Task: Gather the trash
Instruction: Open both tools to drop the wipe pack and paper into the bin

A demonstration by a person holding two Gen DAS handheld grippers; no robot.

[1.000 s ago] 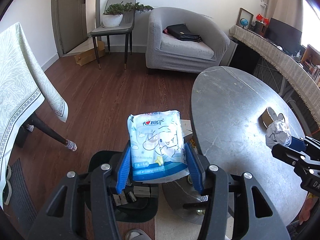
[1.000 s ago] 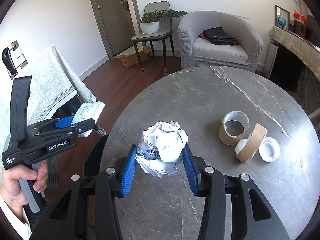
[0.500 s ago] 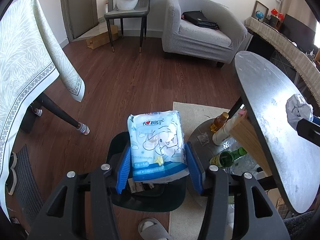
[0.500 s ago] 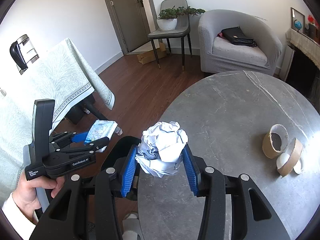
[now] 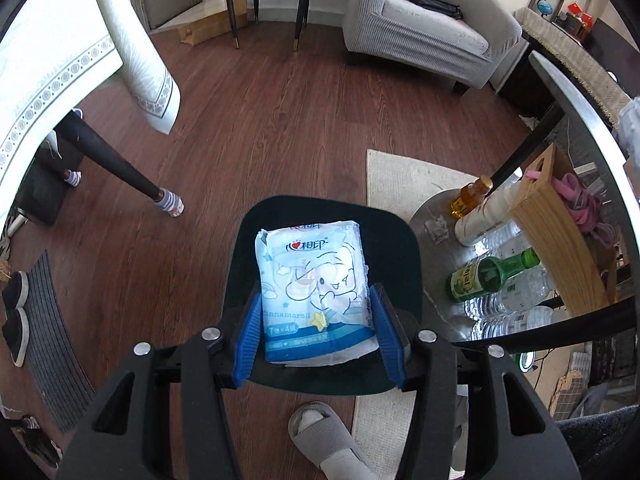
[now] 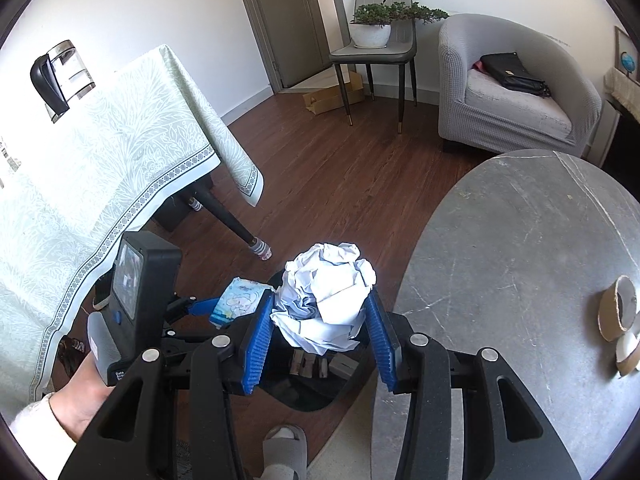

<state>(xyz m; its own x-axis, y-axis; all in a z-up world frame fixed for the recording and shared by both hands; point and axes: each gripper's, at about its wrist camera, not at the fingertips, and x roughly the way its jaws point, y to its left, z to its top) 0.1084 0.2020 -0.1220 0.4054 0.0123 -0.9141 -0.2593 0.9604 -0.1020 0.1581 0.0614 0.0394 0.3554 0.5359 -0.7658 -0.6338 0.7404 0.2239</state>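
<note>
My left gripper (image 5: pixel 318 336) is shut on a light blue tissue packet (image 5: pixel 314 288) with a cartoon print, held right above the open dark bin (image 5: pixel 404 248) on the floor. In the right wrist view that same packet (image 6: pixel 240 302) shows beside the left gripper's body. My right gripper (image 6: pixel 320 340) is shut on a crumpled white paper ball (image 6: pixel 326 296), hanging over the bin (image 6: pixel 312 396) just off the left edge of the round grey table (image 6: pixel 520 260). Bits of trash lie in the bin's bottom.
Cardboard tape rolls (image 6: pixel 618 308) rest on the table's right side. Under the table stand bottles (image 5: pixel 490 276) and a wooden box (image 5: pixel 560 240). A cloth-covered table (image 6: pixel 100 160) is at left, its leg (image 5: pixel 116 168) near the bin. A slippered foot (image 5: pixel 328 440) is close by.
Both grippers moved left off the grey table toward the bin. The left one sank and tipped downward, so the bin now fills the space under the packet. Both grips are unchanged.
</note>
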